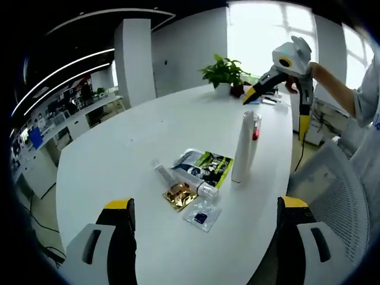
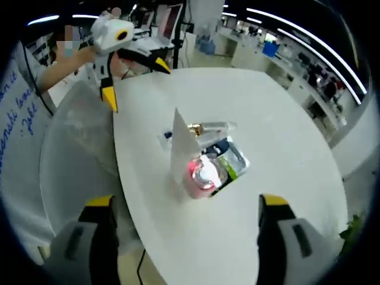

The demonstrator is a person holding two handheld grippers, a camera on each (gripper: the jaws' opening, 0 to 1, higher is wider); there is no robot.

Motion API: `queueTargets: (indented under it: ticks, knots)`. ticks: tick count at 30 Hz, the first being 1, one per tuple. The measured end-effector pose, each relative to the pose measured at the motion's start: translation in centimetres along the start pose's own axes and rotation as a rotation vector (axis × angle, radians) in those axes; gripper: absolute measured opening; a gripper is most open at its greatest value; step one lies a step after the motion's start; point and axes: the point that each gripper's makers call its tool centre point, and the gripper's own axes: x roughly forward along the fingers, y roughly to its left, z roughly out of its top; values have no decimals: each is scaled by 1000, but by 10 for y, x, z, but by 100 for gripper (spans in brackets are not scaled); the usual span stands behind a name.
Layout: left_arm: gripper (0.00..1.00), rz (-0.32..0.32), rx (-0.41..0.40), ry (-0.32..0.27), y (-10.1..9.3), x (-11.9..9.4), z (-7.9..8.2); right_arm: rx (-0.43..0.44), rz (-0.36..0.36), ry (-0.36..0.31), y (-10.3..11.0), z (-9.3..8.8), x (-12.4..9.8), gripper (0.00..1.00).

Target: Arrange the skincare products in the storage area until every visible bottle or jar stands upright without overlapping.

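Note:
A tall white tube (image 1: 243, 145) stands upright near the table's right edge, with a clear red-capped bottle (image 1: 256, 126) upright right behind it. Beside them a clear bottle (image 1: 178, 175) lies on its side across a green-black sachet (image 1: 208, 166); a gold square (image 1: 178, 196) and a small clear sachet (image 1: 202, 215) lie in front. My left gripper (image 1: 205, 203) is open, short of them. My right gripper (image 1: 276, 113) hangs open beyond the tube. From its side: tube (image 2: 181, 151), red-capped bottle (image 2: 203, 172), lying bottle (image 2: 212, 126), right gripper (image 2: 185, 200) open, left gripper (image 2: 135, 82) open.
The white oval table (image 1: 136, 136) has a potted plant (image 1: 225, 71) at its far end. A white mesh chair (image 1: 332, 178) stands against the table's edge by the products. A person's arm (image 1: 338, 89) holds the right gripper. Desks and office furniture fill the background.

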Motion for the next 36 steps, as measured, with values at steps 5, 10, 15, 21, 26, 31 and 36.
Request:
queueTargets:
  ticks: [5, 10, 15, 21, 26, 31, 36]
  knots:
    - [97, -10, 5, 30, 5, 13, -2, 15, 0, -18, 4, -2, 0, 100]
    - [93, -7, -7, 46, 16, 25, -3, 30, -13, -21, 2, -7, -1, 99]
    - [86, -17, -5, 76, 26, 41, -2, 59, -21, -43, 0, -7, -1, 100]
    - [77, -1, -17, 107, 45, 63, 1, 60, -21, -46, 2, -7, 2, 99]
    - [67, 23, -59, 126, 63, 84, 0, 66, -24, -47, 2, -10, 3, 99]
    - [55, 29, -122, 158, 73, 103, -3, 72, -33, -45, 1, -13, 3, 99]
    - [49, 48, -115, 199, 81, 120, -7, 84, -37, -38, 1, -19, 3, 99]
